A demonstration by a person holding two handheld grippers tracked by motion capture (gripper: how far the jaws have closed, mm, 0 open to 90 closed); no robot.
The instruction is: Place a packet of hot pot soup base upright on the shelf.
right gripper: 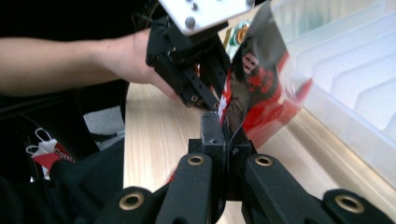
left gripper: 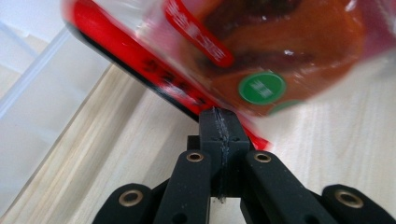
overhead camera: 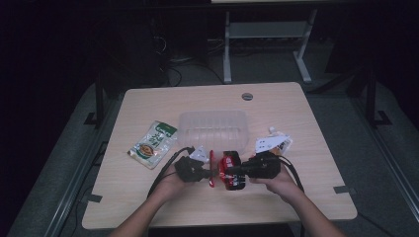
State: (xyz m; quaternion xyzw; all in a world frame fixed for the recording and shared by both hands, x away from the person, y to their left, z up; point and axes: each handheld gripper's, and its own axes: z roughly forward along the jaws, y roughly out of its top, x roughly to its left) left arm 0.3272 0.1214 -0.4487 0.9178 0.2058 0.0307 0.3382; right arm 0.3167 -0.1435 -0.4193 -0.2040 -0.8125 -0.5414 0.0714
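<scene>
The left tool (left gripper: pixel 219 116) is clenched on the edge of a red snack packet (left gripper: pixel 261 51), its two black jaws pressed together with the packet's red border pinched between them. The right tool (right gripper: pixel 223 122) is likewise clenched on the same packet (right gripper: pixel 254 88), gripping it at the opposite edge, so the packet hangs stretched between both tools. In the high view the left tool (overhead camera: pixel 203 174) and the right tool (overhead camera: pixel 232 171) face each other near the front middle of the counter (overhead camera: pixel 316 197), with the packet (overhead camera: pixel 231 170) held between them just above the wood. Right behind the packet stands a clear plastic box (overhead camera: pixel 213 128). A green and white sachet (overhead camera: pixel 152 144) lies to the left of the box, and a small white pouch (overhead camera: pixel 272 144) lies to its right, close to the right hand (overhead camera: pixel 276 180).
</scene>
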